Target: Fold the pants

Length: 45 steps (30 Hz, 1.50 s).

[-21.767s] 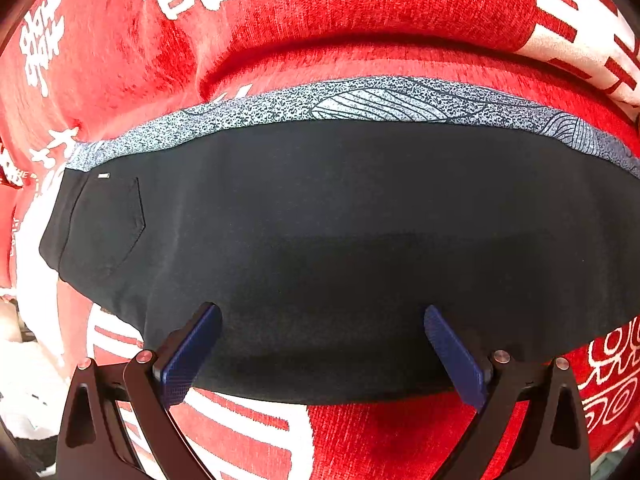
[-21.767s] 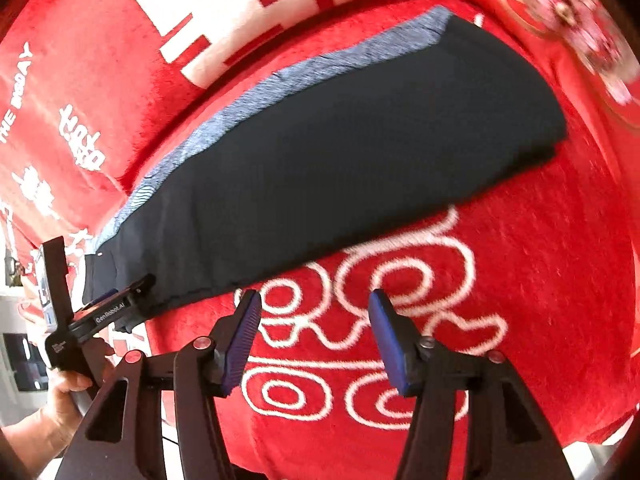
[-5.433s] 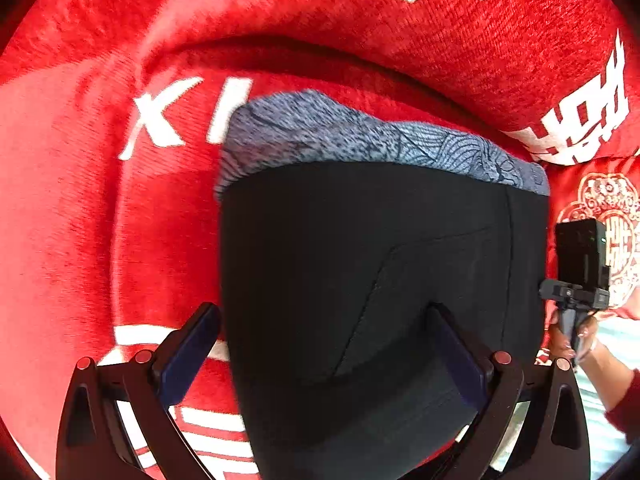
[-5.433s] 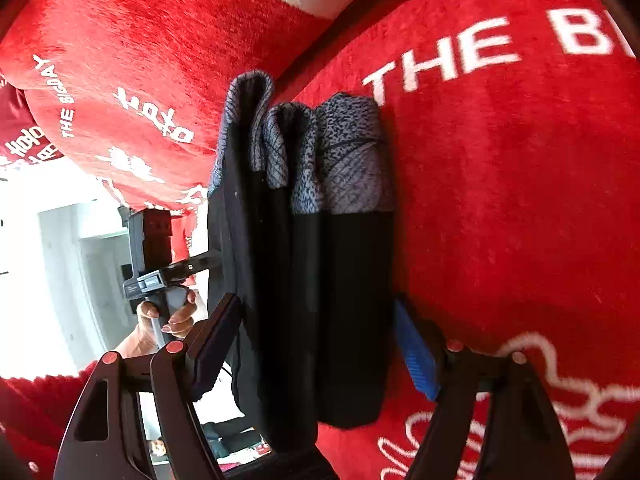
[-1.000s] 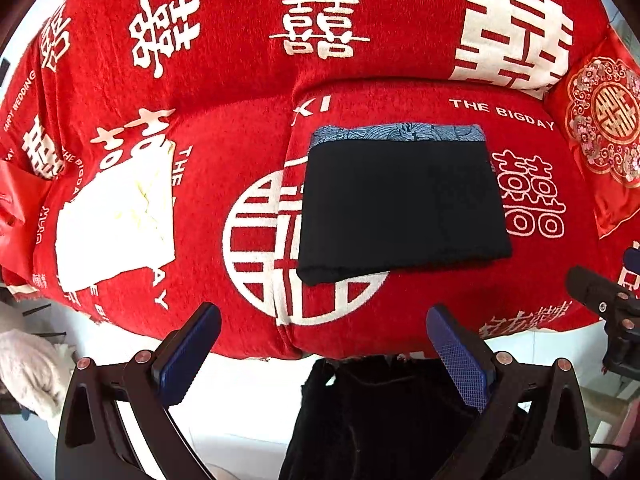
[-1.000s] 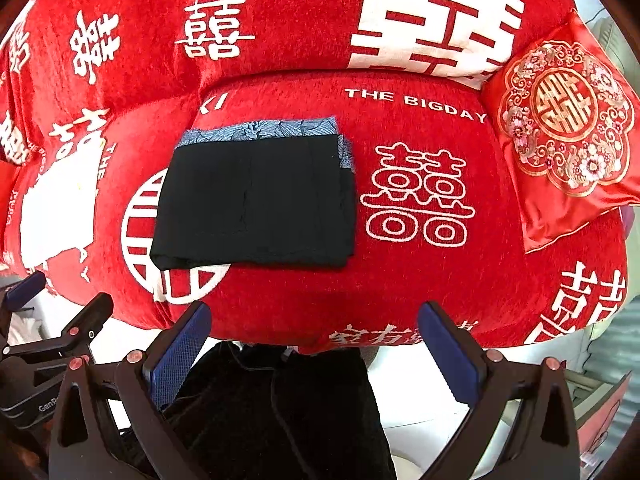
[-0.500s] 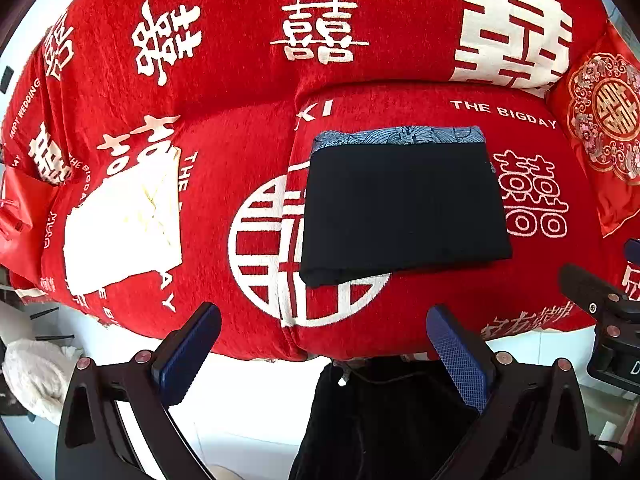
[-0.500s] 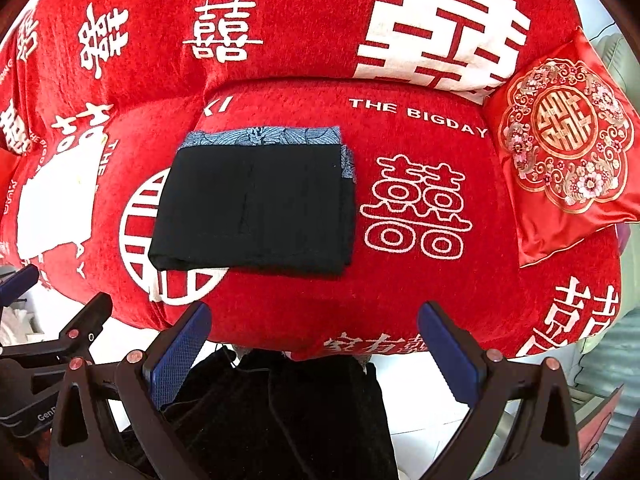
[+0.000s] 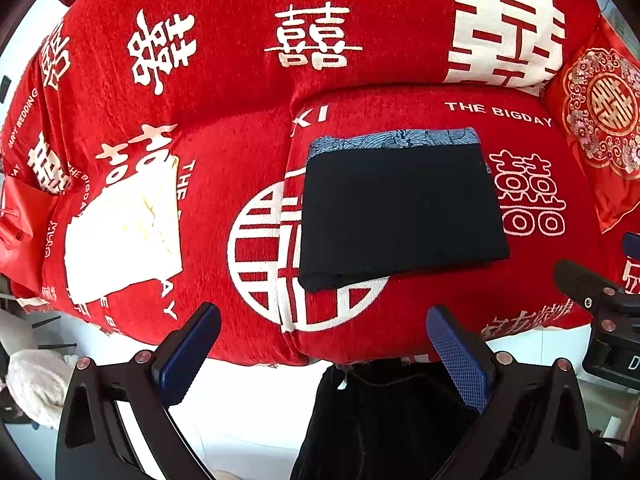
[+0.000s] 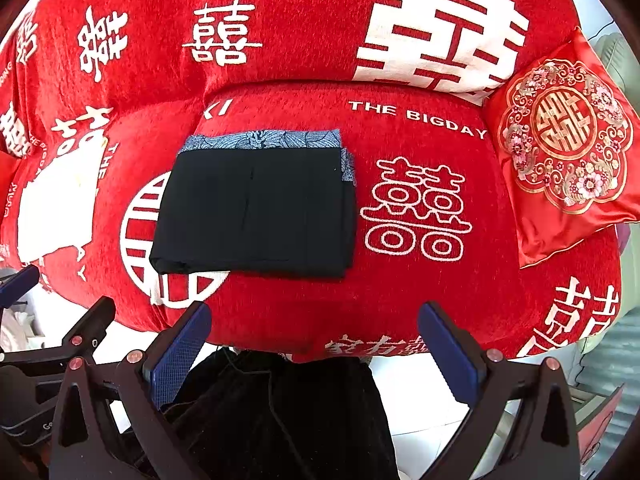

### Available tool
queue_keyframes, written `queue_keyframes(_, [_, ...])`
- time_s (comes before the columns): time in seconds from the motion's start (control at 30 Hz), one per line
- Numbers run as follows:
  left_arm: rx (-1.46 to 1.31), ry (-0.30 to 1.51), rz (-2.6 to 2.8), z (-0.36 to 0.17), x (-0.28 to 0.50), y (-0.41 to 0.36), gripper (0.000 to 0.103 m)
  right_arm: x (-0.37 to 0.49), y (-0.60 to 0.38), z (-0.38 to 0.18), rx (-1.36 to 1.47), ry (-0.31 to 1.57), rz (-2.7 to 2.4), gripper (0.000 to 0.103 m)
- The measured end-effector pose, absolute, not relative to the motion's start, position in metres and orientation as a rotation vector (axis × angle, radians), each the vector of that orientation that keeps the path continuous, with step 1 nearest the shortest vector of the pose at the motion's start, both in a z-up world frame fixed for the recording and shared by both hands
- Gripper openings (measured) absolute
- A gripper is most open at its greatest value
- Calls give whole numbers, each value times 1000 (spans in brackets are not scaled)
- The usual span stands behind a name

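Now that both grippers have been drawn back from the sofa (image 9: 248, 128), the pants (image 9: 400, 208) are left folded flat ahead of the left gripper (image 9: 326, 356) and right gripper (image 10: 316, 348), whose jaws are held wide apart, empty; folding is judged complete.

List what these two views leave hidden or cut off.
- Left view: the right tool is cut by the frame edge, so its opening is unreadable there.
- Both views: the folded pants hide their own inner layers.
- Right view: the cushion is clipped at the edge.
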<state>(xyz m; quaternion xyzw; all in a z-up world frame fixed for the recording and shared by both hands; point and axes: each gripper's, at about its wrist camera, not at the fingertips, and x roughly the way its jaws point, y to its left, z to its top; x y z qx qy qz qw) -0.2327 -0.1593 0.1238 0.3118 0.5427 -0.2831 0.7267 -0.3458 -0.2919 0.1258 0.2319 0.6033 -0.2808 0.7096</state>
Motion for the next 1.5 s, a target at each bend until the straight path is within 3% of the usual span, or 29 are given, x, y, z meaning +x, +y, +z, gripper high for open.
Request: queue_keyframes(1.5, [682, 1192, -637, 124, -233, -163, 103, -345, -289, 126, 521, 1336, -635, 103])
